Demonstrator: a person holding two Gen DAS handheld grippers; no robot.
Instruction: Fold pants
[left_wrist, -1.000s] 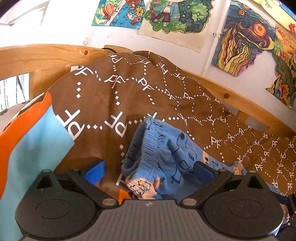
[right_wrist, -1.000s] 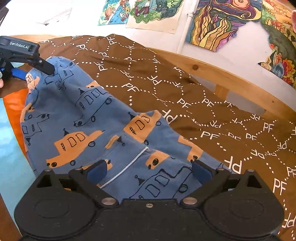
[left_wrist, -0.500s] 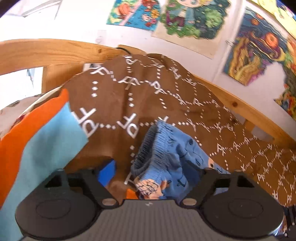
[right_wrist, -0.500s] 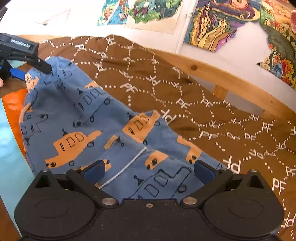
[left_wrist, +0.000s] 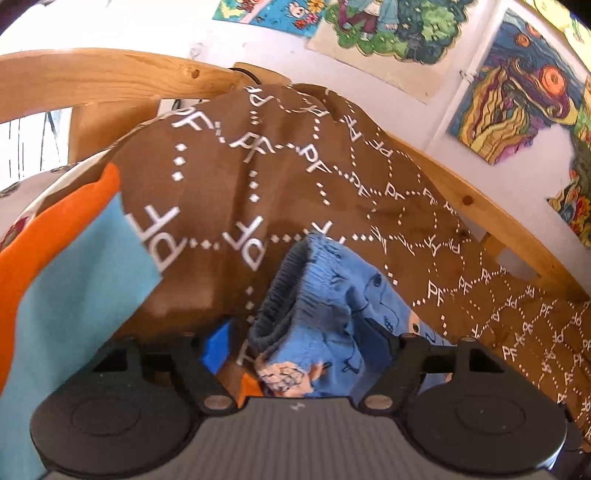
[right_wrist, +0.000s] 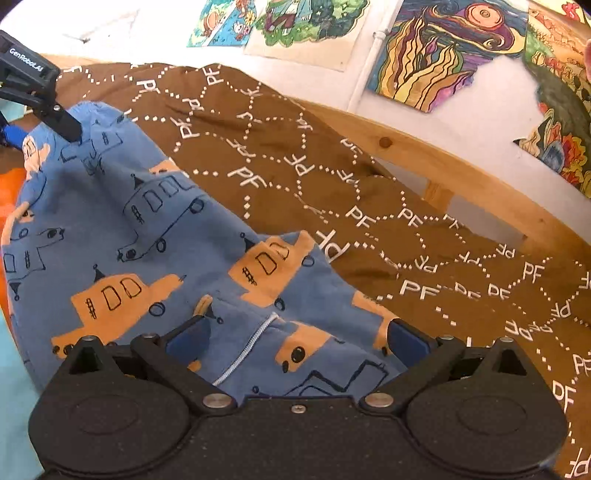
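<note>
Blue pants printed with orange cars lie spread on a brown blanket. Their gathered waistband stands bunched up in the left wrist view, between the jaws of my left gripper. The right pad sits against the cloth, while a strip of blanket shows beside the left pad, so the jaws stand apart around it. From the right wrist view, one of the left gripper's fingers rests at the pants' far left corner. My right gripper is open over the near edge of the pants, above a white drawstring.
The brown blanket carries white "PF" lettering and covers a bed with a wooden rail along the wall. An orange and light blue cloth lies at the left. Paintings hang on the white wall behind.
The left gripper's jaws have come closer together around the waistband and the gripper has rolled a little. The right gripper and the spread pants stay as they were.
</note>
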